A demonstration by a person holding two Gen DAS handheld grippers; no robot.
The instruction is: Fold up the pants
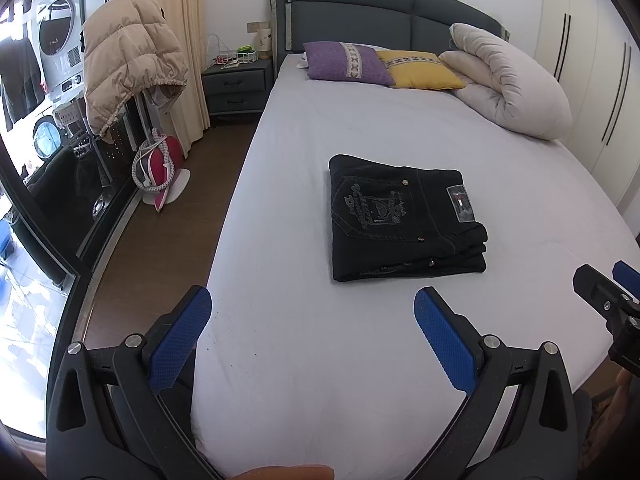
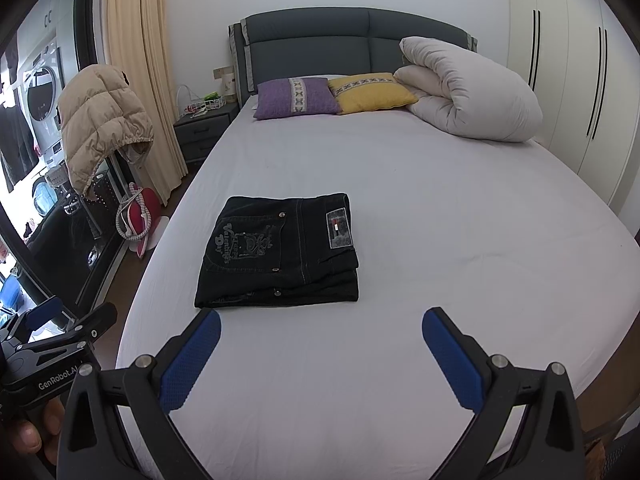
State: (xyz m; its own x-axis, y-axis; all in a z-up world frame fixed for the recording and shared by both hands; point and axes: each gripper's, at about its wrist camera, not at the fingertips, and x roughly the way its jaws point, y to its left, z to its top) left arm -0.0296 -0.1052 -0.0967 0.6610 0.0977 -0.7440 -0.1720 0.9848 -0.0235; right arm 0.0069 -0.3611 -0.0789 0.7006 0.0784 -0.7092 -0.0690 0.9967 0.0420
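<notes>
The pants lie folded in a compact stack on the bed, straight ahead of both grippers, long side running left-right; the right gripper looks nearer, left gripper slightly back, both spread wide, empty

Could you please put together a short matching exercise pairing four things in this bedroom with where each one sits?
Things:
1. black pants
2. purple pillow
3. rolled duvet
4. beige puffer jacket

Places:
A. draped over a stand on the floor left of the bed
B. at the head of the bed, on the right, beside the wardrobe
C. folded in the middle of the sheet, ahead of both open grippers
D. by the headboard, directly left of the yellow pillow

Pairs: 1-C, 2-D, 3-B, 4-A
</notes>
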